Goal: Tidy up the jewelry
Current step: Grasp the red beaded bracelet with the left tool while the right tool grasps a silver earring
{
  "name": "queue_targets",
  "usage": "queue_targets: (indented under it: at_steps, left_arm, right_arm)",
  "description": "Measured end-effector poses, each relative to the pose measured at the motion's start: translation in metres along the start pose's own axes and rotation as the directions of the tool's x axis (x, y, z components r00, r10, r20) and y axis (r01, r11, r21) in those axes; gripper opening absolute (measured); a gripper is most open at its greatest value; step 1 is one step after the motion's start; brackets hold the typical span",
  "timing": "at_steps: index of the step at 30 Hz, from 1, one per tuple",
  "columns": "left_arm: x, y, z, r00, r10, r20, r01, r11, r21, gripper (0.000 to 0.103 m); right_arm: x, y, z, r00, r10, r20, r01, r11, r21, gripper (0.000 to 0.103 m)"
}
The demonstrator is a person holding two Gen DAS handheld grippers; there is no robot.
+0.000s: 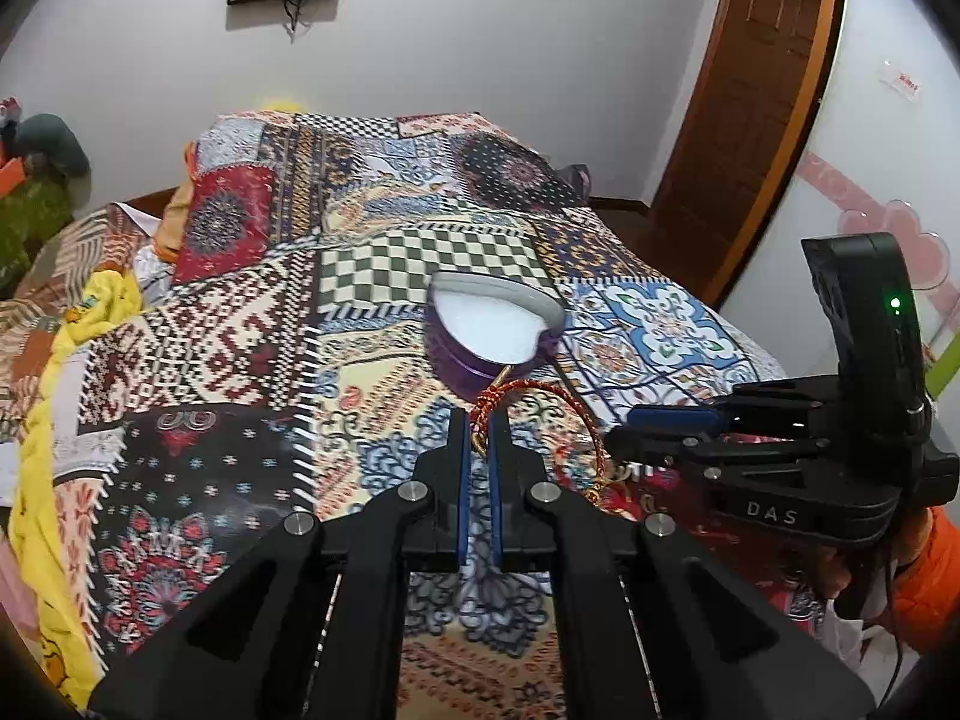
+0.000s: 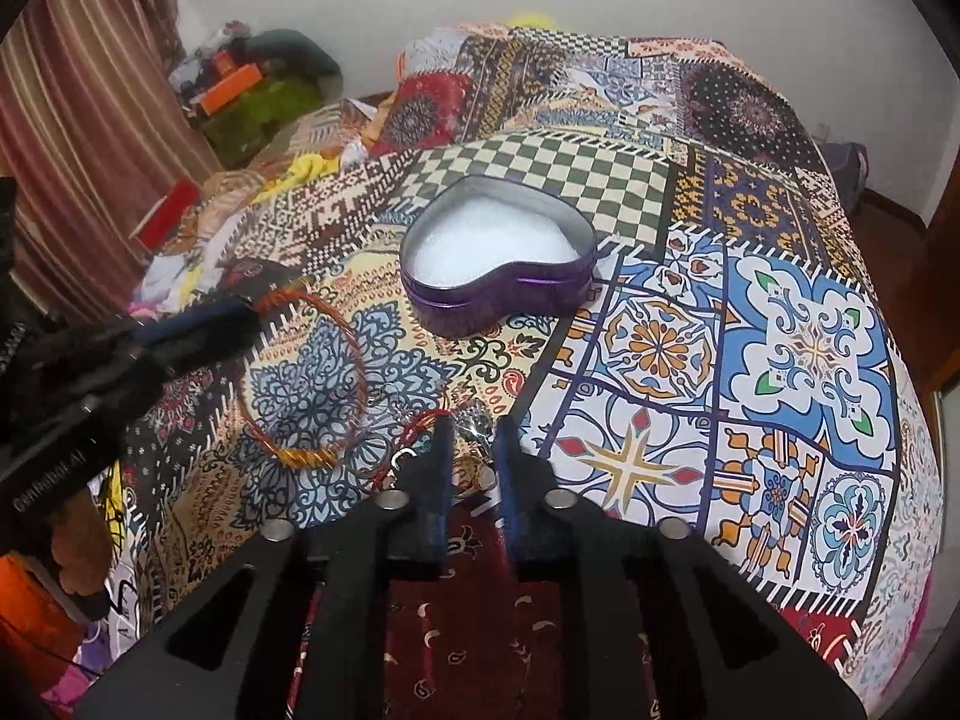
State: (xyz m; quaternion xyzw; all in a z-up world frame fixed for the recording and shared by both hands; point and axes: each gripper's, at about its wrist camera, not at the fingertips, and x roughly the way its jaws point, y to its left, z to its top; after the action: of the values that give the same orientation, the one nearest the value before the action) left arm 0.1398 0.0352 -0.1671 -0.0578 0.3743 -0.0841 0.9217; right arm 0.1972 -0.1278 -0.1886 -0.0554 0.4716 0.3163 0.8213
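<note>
Left gripper (image 1: pixel 479 427) jaws pinch bangle (image 2: pixel 303 378) rim thinly; it may slip short of tin (image 2: pixel 498 264). Right gripper (image 2: pixel 474 438) jaws narrow, empty.

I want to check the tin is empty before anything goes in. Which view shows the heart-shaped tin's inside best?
The right wrist view: it looks down into the purple heart-shaped tin, showing the whole white lining, nothing on it. The left wrist view shows the tin at a lower angle, with the bangle crossing its near edge.
</note>
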Motion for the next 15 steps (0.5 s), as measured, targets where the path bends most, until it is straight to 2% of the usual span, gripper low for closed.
queue_targets:
  at_steps: [2, 8, 15]
  left_arm:
    - [0.001, 0.003, -0.001, 1.000, 0.009, -0.001, -0.009, 1.000, -0.007, 0.004]
    - [0.006, 0.011, -0.005, 1.000, 0.018, -0.010, -0.019, 0.999, -0.026, 0.004]
    - [0.010, 0.011, -0.007, 1.000, 0.025, -0.014, -0.026, 0.999, -0.019, 0.004]
  right_arm:
    - [0.003, 0.001, 0.001, 1.000, -0.021, -0.005, 0.021, 1.000, -0.011, 0.026]
    - [0.019, -0.002, 0.007, 0.998, -0.015, -0.064, 0.015, 1.000, -0.006, 0.026]
    - [0.026, -0.004, 0.012, 0.997, 0.001, -0.076, -0.001, 1.000, 0.001, 0.026]
